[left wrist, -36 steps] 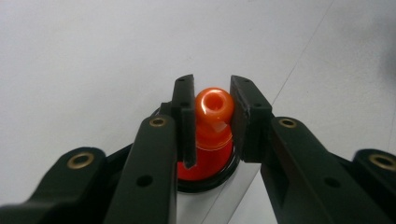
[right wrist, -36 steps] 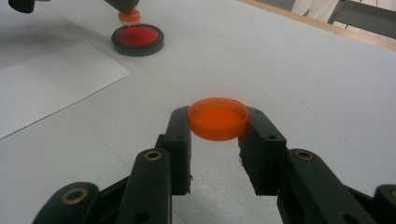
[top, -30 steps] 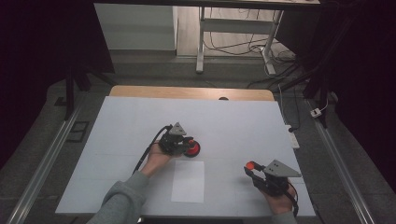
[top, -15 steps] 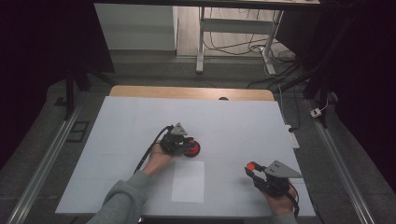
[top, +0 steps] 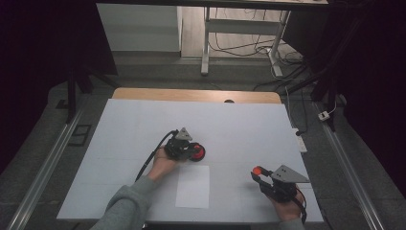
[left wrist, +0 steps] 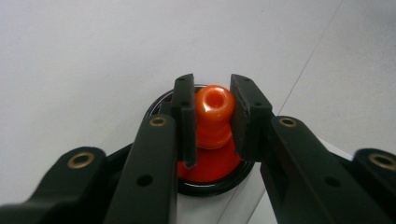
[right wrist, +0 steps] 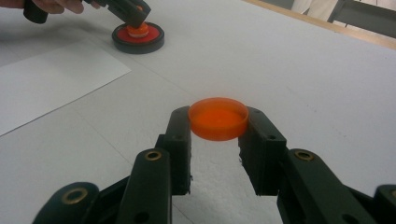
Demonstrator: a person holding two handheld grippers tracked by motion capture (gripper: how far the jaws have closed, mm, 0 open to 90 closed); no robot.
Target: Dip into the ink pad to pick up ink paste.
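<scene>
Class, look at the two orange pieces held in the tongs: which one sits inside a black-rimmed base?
The orange knob in the left tongs: it stands on the red, black-rimmed base. The flat orange disc in the right tongs has no base.

No readable text, labels, brands, numbers or signs anywhere.

Orange cap (right wrist: 218,118), red-and-black disc (right wrist: 138,38)

Your high view looks forward and down over the whole white table (top: 143,124) from above your side. Each gripper view sits low and close behind its own black fingers. Your right gripper view faces across the table toward the red disc (right wrist: 138,37), which your left gripper view (left wrist: 210,163) shares close up.
</scene>
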